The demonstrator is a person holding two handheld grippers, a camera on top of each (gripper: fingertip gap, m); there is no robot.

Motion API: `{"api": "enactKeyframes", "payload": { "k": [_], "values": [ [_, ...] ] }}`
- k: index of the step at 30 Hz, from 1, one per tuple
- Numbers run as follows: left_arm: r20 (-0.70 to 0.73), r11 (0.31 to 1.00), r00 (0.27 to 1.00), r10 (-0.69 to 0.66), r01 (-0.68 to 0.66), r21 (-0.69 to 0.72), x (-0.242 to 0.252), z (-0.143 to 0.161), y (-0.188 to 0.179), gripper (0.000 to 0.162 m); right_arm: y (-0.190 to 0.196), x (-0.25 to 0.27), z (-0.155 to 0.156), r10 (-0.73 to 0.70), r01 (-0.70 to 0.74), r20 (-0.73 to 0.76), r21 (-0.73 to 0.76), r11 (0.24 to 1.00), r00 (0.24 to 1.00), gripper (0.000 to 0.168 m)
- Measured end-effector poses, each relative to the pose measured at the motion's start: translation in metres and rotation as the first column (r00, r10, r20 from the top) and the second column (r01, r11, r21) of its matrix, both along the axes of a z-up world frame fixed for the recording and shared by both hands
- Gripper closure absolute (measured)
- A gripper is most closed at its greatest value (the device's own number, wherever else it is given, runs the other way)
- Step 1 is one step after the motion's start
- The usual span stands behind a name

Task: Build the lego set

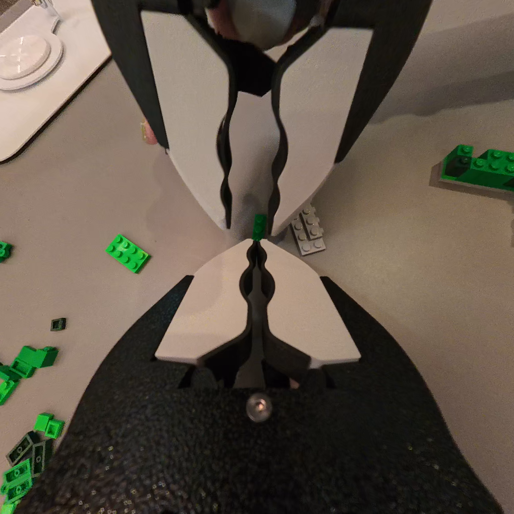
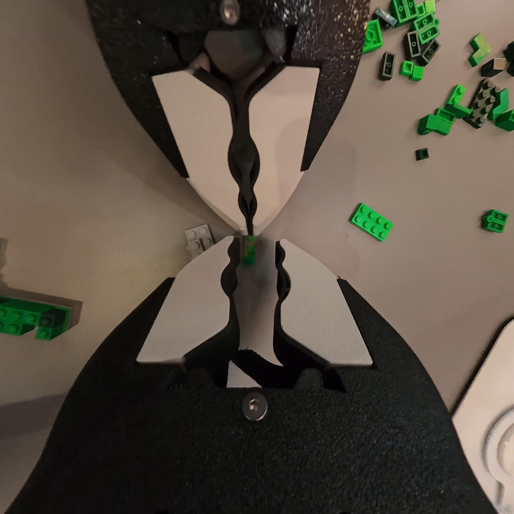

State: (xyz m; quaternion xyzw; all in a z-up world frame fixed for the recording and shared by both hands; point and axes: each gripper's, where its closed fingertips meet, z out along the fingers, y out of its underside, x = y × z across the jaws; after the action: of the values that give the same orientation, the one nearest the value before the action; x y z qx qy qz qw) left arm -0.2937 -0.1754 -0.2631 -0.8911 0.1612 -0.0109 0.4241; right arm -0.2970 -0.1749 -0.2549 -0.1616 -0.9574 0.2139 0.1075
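the left tool (image 1: 256, 244) is closed, pinching one end of a small green lego piece (image 1: 259, 226) at its fingertips. facing it tip to tip, the right tool (image 2: 257, 244) stands spread apart, its fingers on either side of the same green piece, one fingertip just beside it. a grey lego plate (image 1: 308, 232) lies on the counter (image 1: 389, 278) right by the tips. a partly built green and grey model (image 1: 481, 172) sits apart, and a flat green plate (image 1: 128, 253) and loose green bricks (image 1: 25, 364) lie scattered on the other side.
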Motion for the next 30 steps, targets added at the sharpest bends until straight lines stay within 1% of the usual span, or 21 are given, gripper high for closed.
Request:
{"api": "enactKeyframes", "payload": {
  "k": [4, 6, 8, 13, 16, 17, 19, 25, 30],
  "values": [
    [0.033, 1.000, 0.999, 0.004, -0.004, -0.001, 0.000, 0.001, -0.001, 0.162, 0.005, 0.005, -0.003, -0.024, 0.022, 0.071, 0.023, 0.999, 0.997, 0.145],
    [0.033, 0.999, 0.999, 0.023, -0.024, 0.042, -0.006, 0.010, -0.002, 0.162, 0.006, 0.004, -0.007, -0.031, 0.027, 0.080, 0.044, 0.999, 0.996, 0.146],
    [0.060, 0.991, 0.996, 0.067, -0.073, 0.108, -0.017, 0.026, -0.004, 0.162, 0.005, 0.002, -0.008, -0.036, 0.032, 0.086, 0.045, 0.998, 0.996, 0.148],
    [0.201, 0.952, 0.965, 0.167, -0.211, 0.220, -0.049, 0.054, -0.016, 0.162, 0.001, -0.001, -0.010, -0.028, 0.021, 0.097, 0.074, 0.997, 0.995, 0.155],
    [0.311, 0.933, 0.935, 0.170, -0.254, 0.254, -0.059, 0.063, -0.021, 0.162, 0.000, -0.002, -0.012, -0.028, 0.017, 0.113, 0.096, 0.995, 0.993, 0.157],
    [0.342, 0.930, 0.925, 0.166, -0.262, 0.258, -0.060, 0.065, -0.022, 0.162, 0.000, -0.003, -0.012, -0.032, 0.020, 0.113, 0.102, 0.995, 0.993, 0.161],
    [0.377, 0.927, 0.911, 0.167, -0.275, 0.255, -0.063, 0.065, -0.023, 0.162, 0.001, -0.002, -0.011, -0.024, 0.010, 0.116, 0.120, 0.993, 0.993, 0.163],
    [0.348, 0.939, 0.922, 0.172, -0.260, 0.226, -0.061, 0.057, -0.022, 0.162, -0.009, 0.022, 0.002, 0.111, -0.121, 0.166, 0.050, 0.991, 0.980, 0.165],
    [0.291, 0.958, 0.947, 0.139, -0.203, 0.203, -0.051, 0.051, -0.019, 0.162, -0.006, 0.035, 0.001, 0.180, -0.199, 0.158, 0.117, 0.973, 0.971, 0.168]
  ]
}}
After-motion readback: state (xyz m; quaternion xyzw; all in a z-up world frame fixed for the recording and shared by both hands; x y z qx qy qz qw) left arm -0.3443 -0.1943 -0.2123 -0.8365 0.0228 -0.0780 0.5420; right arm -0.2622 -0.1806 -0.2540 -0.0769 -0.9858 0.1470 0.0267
